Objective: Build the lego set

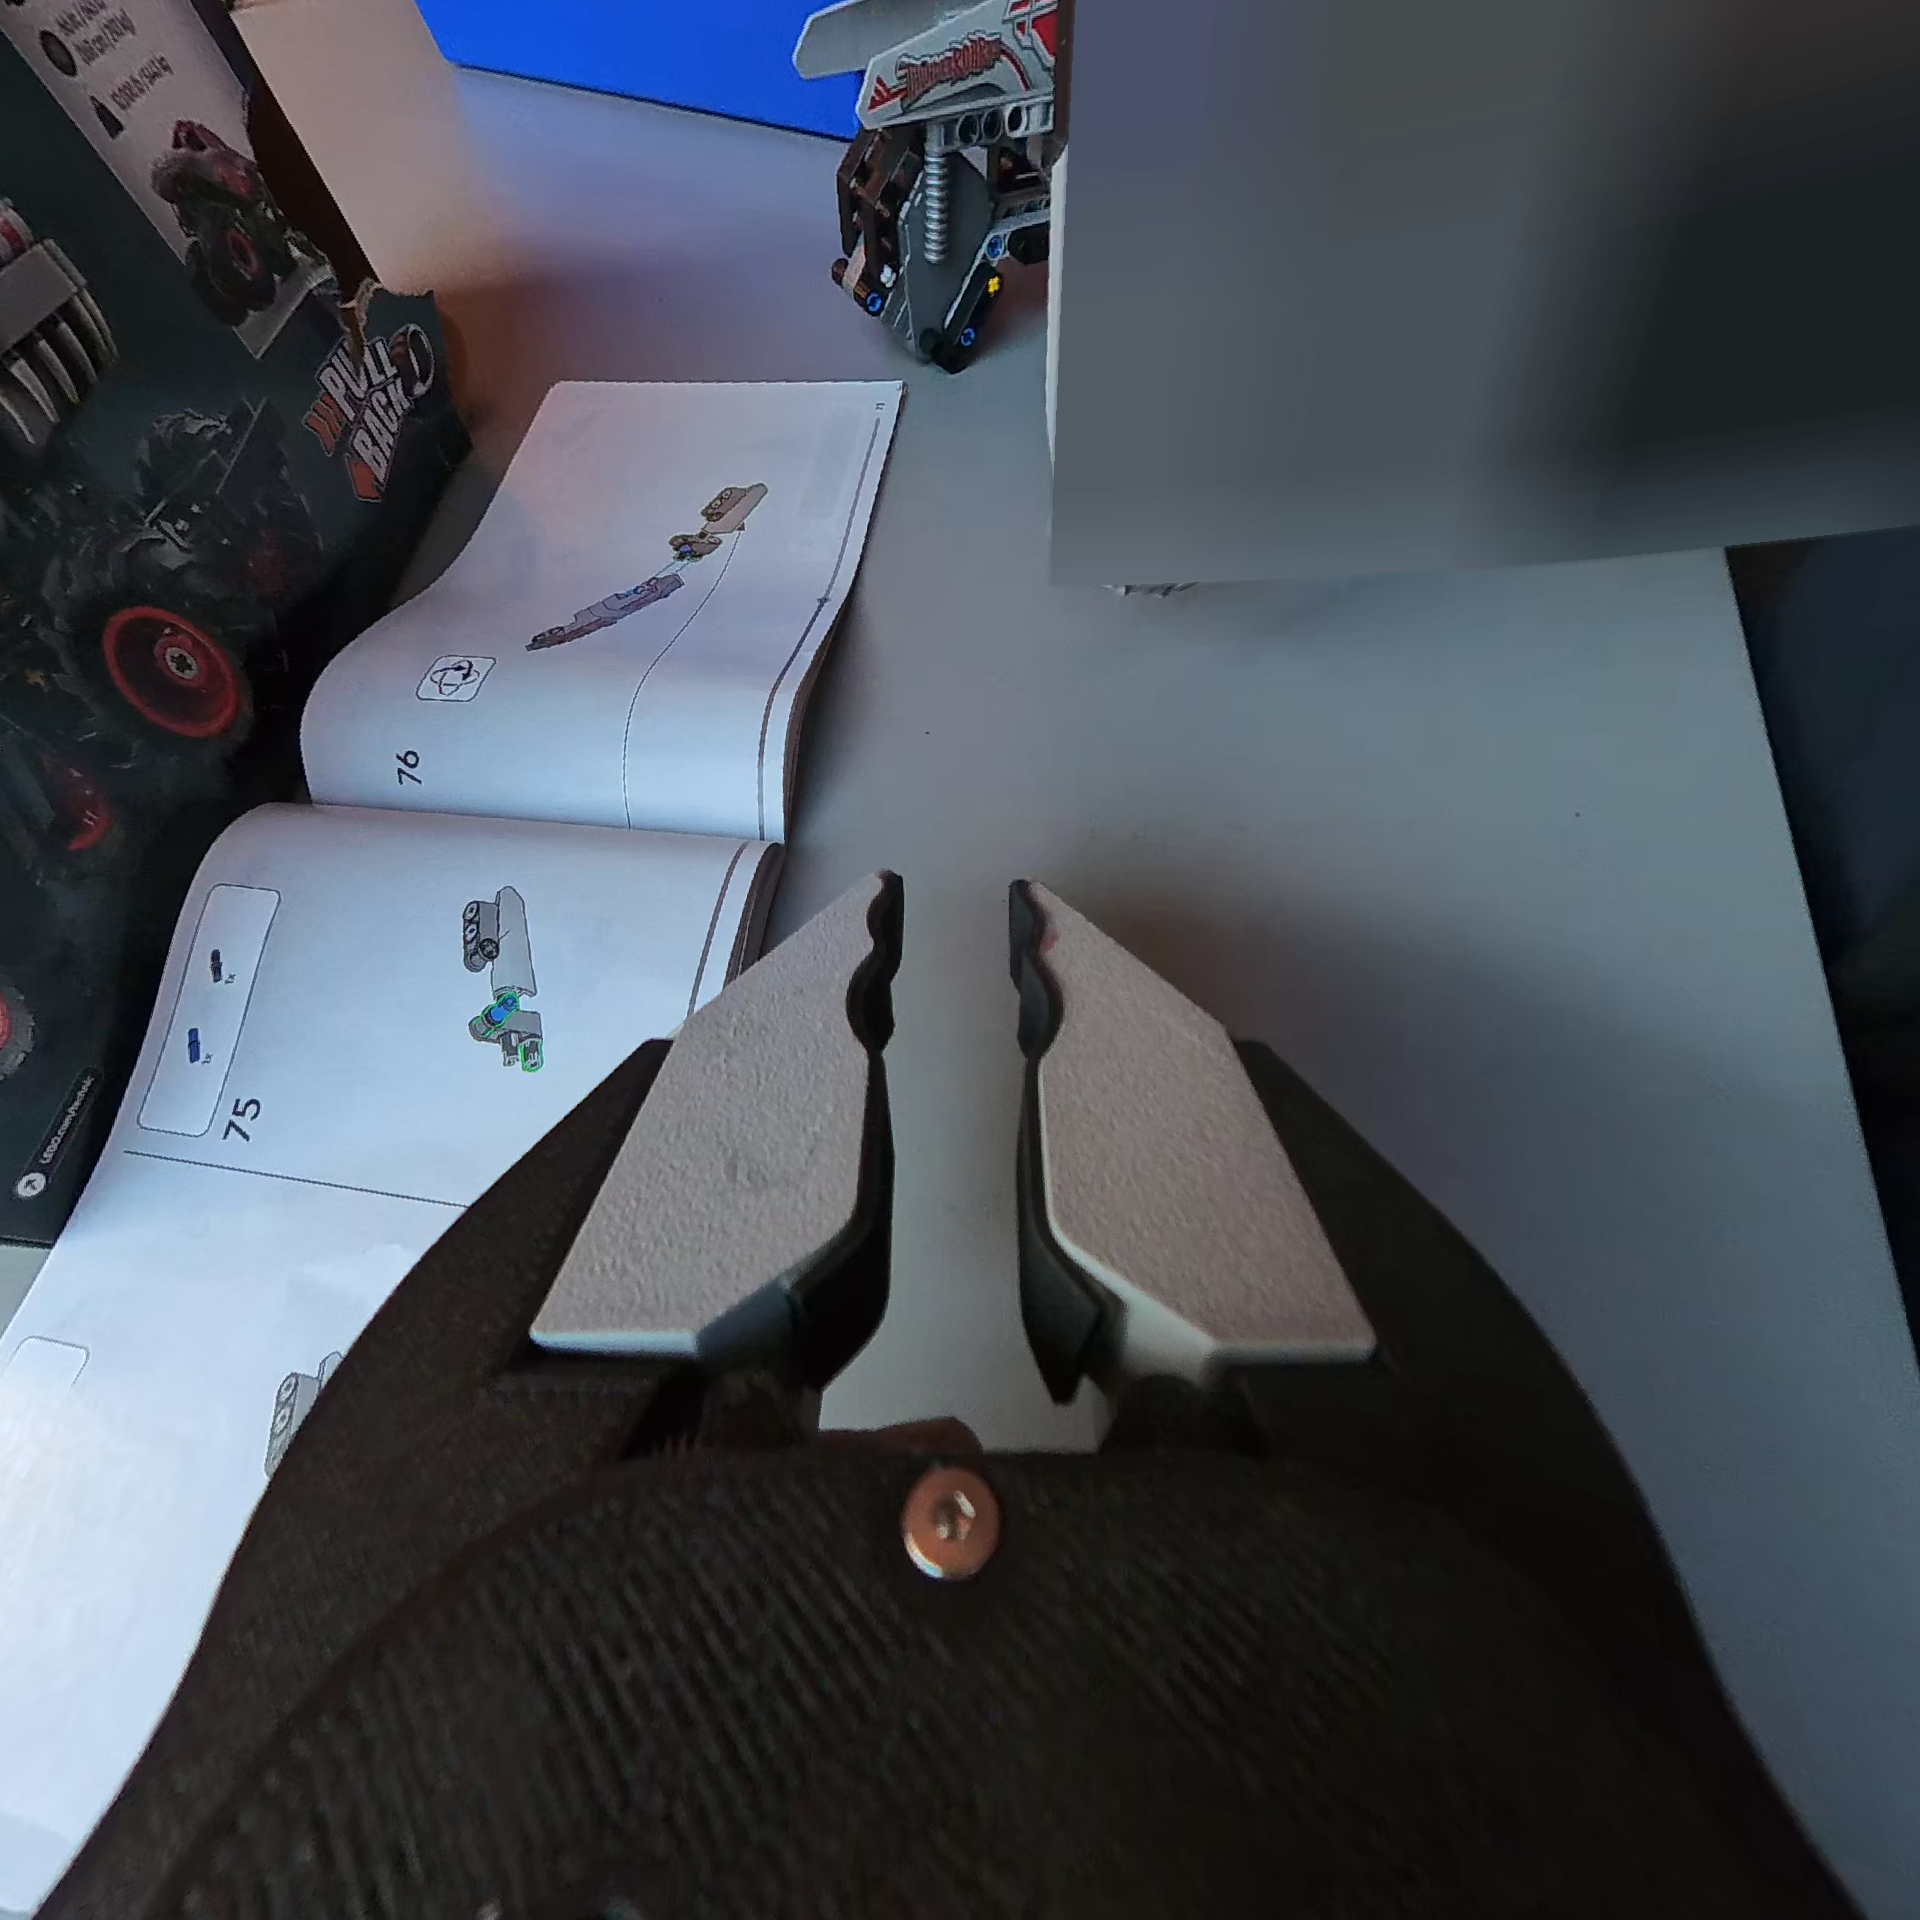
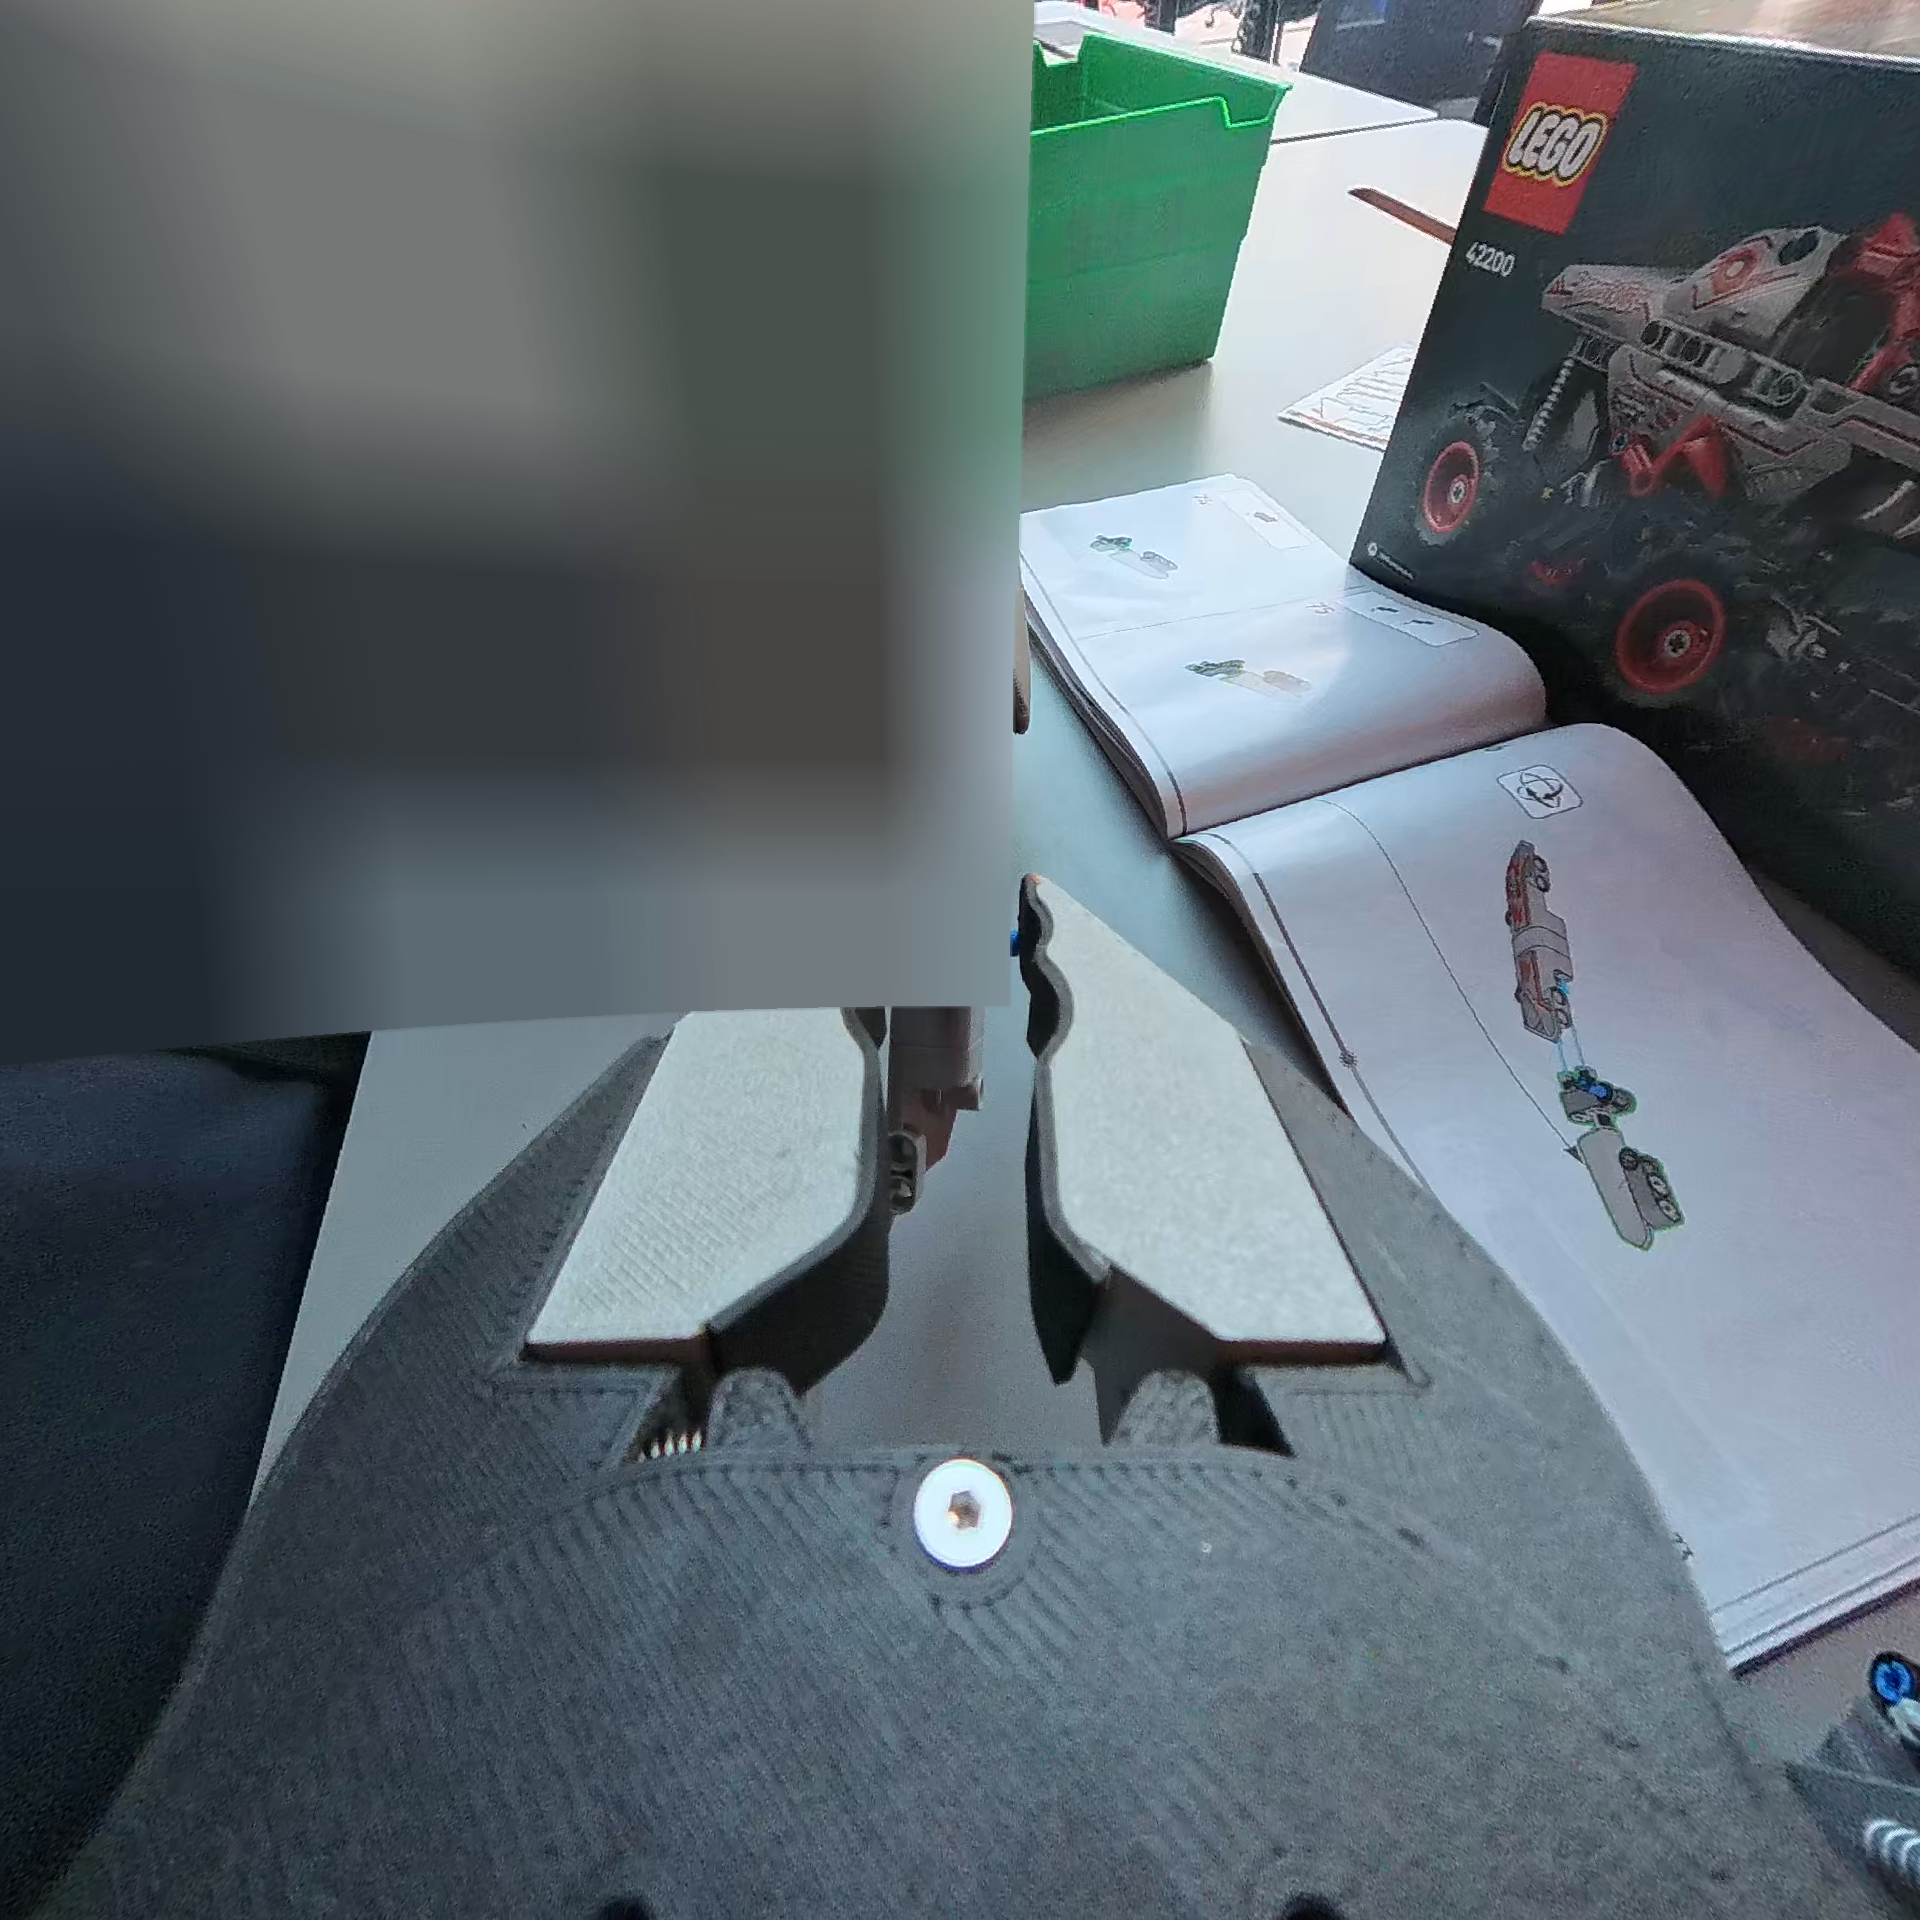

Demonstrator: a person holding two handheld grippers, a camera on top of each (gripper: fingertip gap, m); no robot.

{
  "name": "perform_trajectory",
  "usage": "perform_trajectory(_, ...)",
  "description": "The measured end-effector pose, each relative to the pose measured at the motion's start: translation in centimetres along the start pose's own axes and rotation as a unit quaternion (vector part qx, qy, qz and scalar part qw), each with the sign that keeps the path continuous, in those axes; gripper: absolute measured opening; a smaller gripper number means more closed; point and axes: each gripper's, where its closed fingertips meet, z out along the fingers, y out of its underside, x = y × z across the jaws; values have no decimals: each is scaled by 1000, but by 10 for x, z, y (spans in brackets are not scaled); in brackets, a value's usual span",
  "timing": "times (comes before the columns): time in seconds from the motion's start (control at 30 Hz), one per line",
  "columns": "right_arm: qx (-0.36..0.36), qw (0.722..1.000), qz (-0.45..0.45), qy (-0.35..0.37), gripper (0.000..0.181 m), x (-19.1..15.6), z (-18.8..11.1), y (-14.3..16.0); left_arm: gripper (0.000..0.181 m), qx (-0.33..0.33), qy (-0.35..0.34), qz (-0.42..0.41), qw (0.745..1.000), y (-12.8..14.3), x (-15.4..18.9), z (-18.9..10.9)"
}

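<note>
**Clerk:** Item one, your left gripper (image 1: 954,894): fingers parted, nothing between them, hanging over bare grey table (image 1: 1351,831).

**Operator:** And my right?

**Clerk:** Item two, your right gripper (image 2: 961,997): fingers parted with a gap showing. A small grey-brown lego piece (image 2: 935,1081) stands between them against the left finger; its top is lost behind the blurred patch. I cannot tell whether you are gripping it.

**Operator:** The model?

**Clerk:** Item three, the partly built lego truck (image 1: 951,197): grey and dark, silver spring at its middle, blue pins low down. In your left wrist view it sits far ahead on the table, well apart from your left gripper, its right side cut off by the blur.

**Operator:** Paperwork?

**Clerk:** Item four, instruction booklet (image 1: 582,644): lying open, pages curled, to the left of your left gripper and to the right of your right one.

**Clerk:** Item five, set box (image 2: 1683,436): dark, with a red-wheeled truck pictured, standing just behind the booklet.

**Clerk:** Item six, green bin (image 2: 1132,229): far back on the table in your right wrist view.
</note>
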Motion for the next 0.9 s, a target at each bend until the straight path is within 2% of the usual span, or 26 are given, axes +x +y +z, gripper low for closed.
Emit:
perform_trajectory(0.3, 40, 999, 9, -36, 20, -6, -5, -13, 16, 5, -4, 6, 1000, -1, 0, -1)
perform_trajectory(0.47, 34, 997, 41, -58, 21, -4, -3, -9, 16, 0, -10, 23, 1000, -1, 3, 1)
perform_trajectory(0.6, 37, 998, 20, -56, 20, -5, -1, -10, 15, -1, -18, 37, 999, -2, 3, 3)
perform_trajectory(0.7, 20, 999, -29, -20, 20, -4, 2, -7, 15, 0, -20, 42, 999, -2, 4, 3)
perform_trajectory(0.77, 9, 995, -97, 27, 20, -2, 3, -8, 15, 1, -25, 47, 999, -2, 3, 2)
perform_trajectory(0.83, 4, 974, -205, 99, 20, -2, 2, -14, 15, -4, -36, 55, 998, -1, 0, 2)
perform_trajectory(0.9, -9, 931, -319, 178, 20, -2, 1, -19, 15, -6, -46, 59, 997, 1, -4, 2)
